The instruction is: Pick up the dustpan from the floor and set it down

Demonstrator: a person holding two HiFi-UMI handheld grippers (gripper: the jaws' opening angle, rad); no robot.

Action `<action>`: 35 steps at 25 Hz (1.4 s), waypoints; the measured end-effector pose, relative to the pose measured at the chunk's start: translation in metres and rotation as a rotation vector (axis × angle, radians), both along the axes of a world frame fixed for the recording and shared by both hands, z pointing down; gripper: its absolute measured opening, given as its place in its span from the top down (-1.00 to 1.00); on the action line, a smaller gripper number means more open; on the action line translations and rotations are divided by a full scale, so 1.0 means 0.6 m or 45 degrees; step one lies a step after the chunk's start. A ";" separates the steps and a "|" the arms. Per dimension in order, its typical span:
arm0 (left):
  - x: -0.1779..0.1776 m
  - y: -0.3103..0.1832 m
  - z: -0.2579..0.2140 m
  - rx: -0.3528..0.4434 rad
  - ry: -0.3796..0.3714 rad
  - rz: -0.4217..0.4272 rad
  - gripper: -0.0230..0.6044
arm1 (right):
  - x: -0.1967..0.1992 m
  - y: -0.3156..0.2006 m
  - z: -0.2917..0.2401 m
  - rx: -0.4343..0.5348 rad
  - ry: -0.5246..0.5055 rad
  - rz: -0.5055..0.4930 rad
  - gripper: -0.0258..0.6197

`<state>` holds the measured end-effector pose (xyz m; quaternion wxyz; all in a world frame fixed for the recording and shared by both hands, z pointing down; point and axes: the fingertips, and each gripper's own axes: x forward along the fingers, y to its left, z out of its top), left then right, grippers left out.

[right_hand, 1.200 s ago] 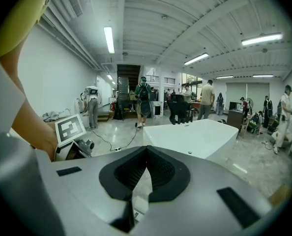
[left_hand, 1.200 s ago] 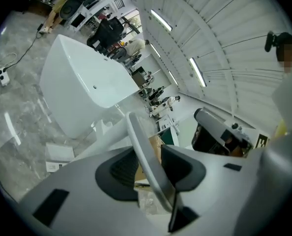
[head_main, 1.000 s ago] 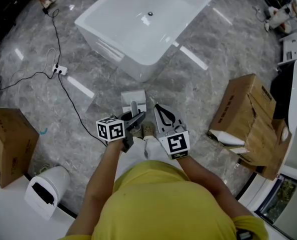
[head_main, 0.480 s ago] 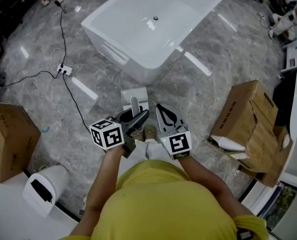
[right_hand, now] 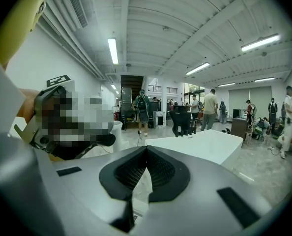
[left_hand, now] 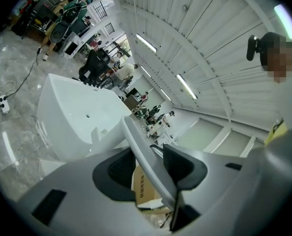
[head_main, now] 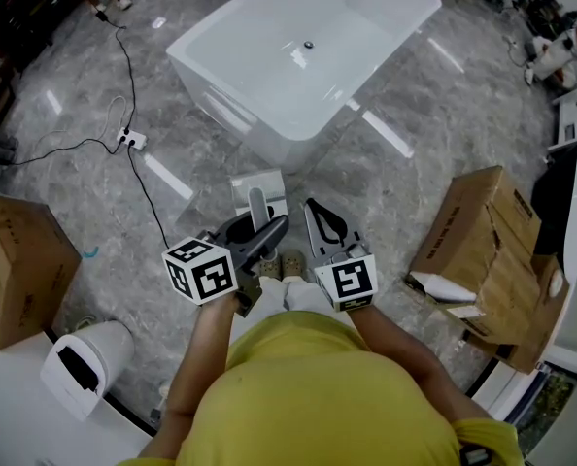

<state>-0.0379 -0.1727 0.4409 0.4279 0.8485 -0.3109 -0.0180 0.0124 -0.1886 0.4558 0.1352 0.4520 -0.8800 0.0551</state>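
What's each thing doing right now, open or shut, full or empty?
Grey plastic dustpan: its handle sits between the left tool's jaws.
Left tool: jaws opening, gap beside the handle.
Right tool: shut, empty.
White bathtub: empty.
Brown cardboard box on the right: open.

We find bright, even light from ceiling strip lights [right_hand: 112, 50], which glare in streaks on the polished floor [head_main: 386, 134]. Both gripper views bend strongly toward dark corners. Shadows are soft.
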 end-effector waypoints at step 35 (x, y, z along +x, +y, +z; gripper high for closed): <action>-0.011 -0.034 0.098 -0.079 -0.046 -0.004 0.36 | -0.012 -0.014 0.010 -0.019 0.009 -0.007 0.89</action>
